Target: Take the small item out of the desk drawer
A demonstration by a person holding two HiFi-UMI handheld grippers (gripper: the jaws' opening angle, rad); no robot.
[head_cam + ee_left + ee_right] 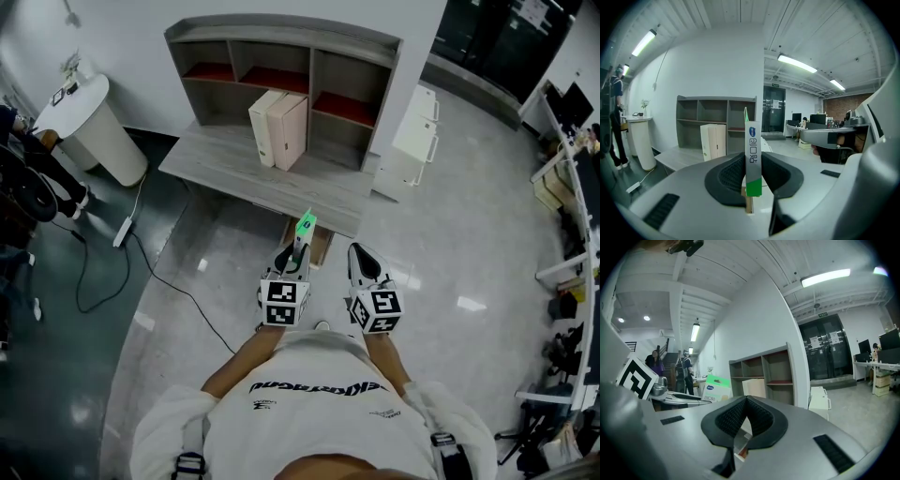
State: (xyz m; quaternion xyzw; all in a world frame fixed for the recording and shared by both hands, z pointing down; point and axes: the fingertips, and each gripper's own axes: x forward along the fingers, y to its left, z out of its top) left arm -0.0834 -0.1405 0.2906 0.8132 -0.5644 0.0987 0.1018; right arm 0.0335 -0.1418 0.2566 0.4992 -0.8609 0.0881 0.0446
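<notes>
So the small box (753, 154) is pinched in the left gripper (752, 176), jaws narrow on its thin sides. Its long axis stands upright, green end down. It sits just off the desk (234, 159) front edge, looks clear of the drawer. The right gripper (746, 416) is beside it, jaws together, nothing in them.

Lettering shows on the small box (753, 154) and the person's shirt (319, 386), but none reads clearly.

Looking into an open-plan office, showing desks (574, 187) with monitors (572, 105), a grey cubby shelf (281, 30), ceiling strip lights (797, 63).
</notes>
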